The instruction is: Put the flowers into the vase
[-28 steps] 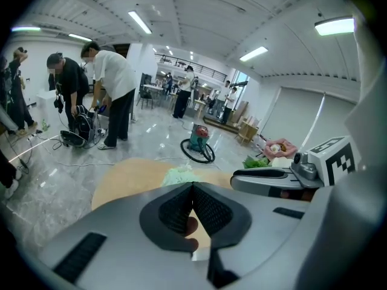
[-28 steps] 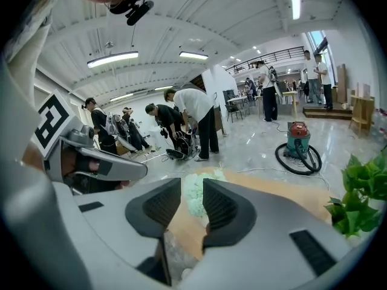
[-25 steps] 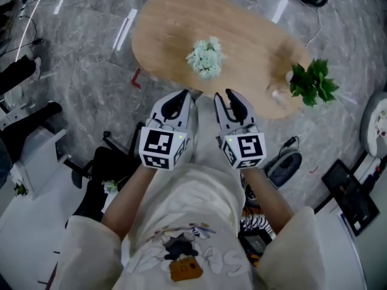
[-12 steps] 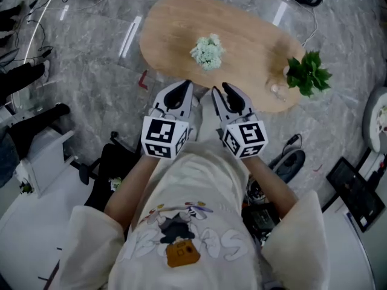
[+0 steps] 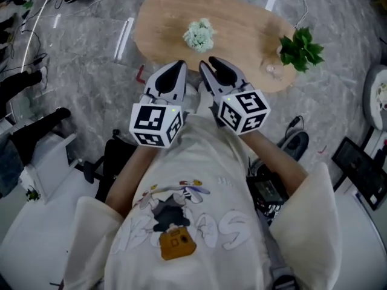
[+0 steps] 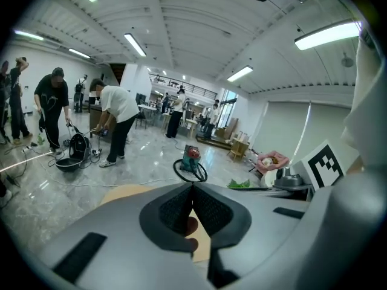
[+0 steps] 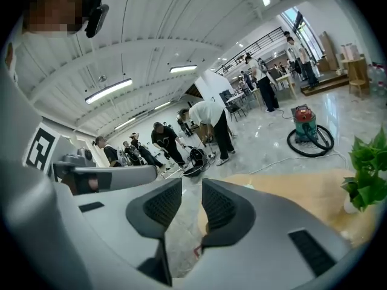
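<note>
White flowers (image 5: 199, 34) sit at the tabletop's (image 5: 242, 23) middle, well apart from what seems a glass vase (image 5: 269, 71) at its right edge. Left gripper (image 5: 175, 68) is closed and empty. The right gripper (image 5: 208, 63), narrowly apart and empty, has just been closing: pinch them low down.

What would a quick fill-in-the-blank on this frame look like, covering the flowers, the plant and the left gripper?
1. The white flowers rest on the wooden ___.
2. In the head view, the green plant stands near the table's ___ end.
3. The left gripper's jaws are ___, with nothing between them.

Missing words: table; right; shut.
</note>
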`<state>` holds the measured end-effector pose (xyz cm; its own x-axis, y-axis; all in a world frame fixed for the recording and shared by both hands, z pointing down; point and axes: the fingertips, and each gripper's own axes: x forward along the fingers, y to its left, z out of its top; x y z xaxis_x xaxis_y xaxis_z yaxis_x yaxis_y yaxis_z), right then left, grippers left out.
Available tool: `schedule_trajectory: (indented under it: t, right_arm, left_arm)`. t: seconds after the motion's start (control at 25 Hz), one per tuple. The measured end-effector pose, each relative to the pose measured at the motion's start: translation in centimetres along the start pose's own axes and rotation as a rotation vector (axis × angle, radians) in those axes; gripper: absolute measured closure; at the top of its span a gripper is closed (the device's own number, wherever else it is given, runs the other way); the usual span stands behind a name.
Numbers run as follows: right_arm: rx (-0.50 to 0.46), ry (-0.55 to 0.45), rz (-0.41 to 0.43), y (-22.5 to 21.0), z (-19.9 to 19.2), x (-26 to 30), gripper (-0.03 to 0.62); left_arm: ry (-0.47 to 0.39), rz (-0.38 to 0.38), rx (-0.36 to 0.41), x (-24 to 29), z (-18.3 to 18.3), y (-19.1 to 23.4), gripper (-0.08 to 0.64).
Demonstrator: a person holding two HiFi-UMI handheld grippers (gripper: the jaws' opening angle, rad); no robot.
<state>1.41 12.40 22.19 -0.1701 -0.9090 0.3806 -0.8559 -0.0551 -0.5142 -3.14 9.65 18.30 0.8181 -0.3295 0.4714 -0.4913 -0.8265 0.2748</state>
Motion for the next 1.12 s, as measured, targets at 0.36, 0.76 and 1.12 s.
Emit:
schedule_trajectory:
  t: [0.36,0.76,1.12]
  right_arm:
    - [-0.056,-0.001,0.012,2.6,1.0,-1.7,0.491]
    - [-0.108,-0.084,-0.022,2.8,3.1,-6.1,0.571]
    - [-0.214,-0.088,0.012,3.4,4.6,-7.2,0.586]
  left_arm:
    - [-0.030,-0.026,-0.067,-1.1,0.2,-0.6,0.561]
    - [-0.050,-0.074,-0.038,-1.2,1.1,-4.3,0.560]
    - [-0.068,-0.041,0.001,-2.0,2.3,-4.5,0.560]
